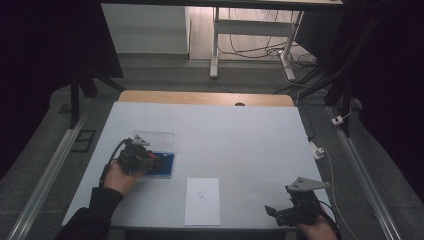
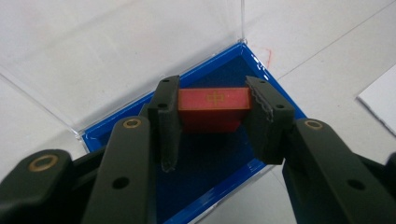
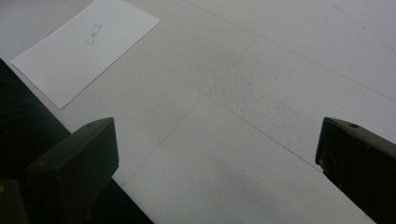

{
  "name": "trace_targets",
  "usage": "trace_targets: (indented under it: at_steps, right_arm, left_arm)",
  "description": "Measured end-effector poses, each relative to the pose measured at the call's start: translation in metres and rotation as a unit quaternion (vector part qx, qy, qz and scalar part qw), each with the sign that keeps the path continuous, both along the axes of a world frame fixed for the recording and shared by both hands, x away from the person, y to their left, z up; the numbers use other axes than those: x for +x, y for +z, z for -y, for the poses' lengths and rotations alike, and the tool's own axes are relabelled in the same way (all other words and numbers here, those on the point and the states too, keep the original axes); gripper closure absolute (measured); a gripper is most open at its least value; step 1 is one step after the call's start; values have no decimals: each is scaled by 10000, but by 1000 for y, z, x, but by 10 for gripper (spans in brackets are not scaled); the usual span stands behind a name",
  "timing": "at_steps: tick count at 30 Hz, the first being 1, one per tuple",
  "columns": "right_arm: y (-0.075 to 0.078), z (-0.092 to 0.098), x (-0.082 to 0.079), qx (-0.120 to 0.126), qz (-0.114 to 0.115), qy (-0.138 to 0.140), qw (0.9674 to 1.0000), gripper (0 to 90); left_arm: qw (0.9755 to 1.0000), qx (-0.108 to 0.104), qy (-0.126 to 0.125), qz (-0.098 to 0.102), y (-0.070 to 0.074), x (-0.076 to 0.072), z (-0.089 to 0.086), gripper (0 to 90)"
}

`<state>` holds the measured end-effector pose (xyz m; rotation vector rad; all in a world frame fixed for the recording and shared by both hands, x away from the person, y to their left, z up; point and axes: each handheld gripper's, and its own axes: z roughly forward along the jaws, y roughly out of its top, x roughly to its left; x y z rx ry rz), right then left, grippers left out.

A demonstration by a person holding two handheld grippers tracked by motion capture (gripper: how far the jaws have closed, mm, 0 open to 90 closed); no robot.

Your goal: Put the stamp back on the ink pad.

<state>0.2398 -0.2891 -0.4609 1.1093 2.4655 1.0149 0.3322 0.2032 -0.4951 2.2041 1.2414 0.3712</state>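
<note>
A blue-lined box (image 2: 219, 182) with a clear lid (image 1: 154, 140) standing open lies on the left part of the white table. My left gripper (image 2: 214, 103) hangs over the box, its jaws shut on a red block (image 2: 212, 109) with a small gold mark on its upper face. From above, the left gripper (image 1: 150, 161) sits at the box (image 1: 167, 167), a hand behind it. My right gripper (image 1: 280, 210) rests near the table's front right edge, its jaws wide apart (image 3: 215, 154) over bare table with nothing between them.
A white sheet of paper (image 1: 202, 201) with a small printed mark lies at the front middle; it also appears in the right gripper view (image 3: 88, 46). The table's front edge (image 3: 116, 186) runs close to the right gripper. Desk legs and cables stand beyond the table.
</note>
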Motion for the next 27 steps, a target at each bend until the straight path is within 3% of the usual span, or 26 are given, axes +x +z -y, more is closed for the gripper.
trace_targets:
  at_steps: [12,27]
  right_arm:
    - [0,0,0,3,4,-2,10000,0]
    - [0,0,-1,14,24,-2,10000,0]
  left_arm:
    - [10000,-32,24,-60,-2,1,0,567]
    - [9981,-602,90,27,7,-5,-7,419]
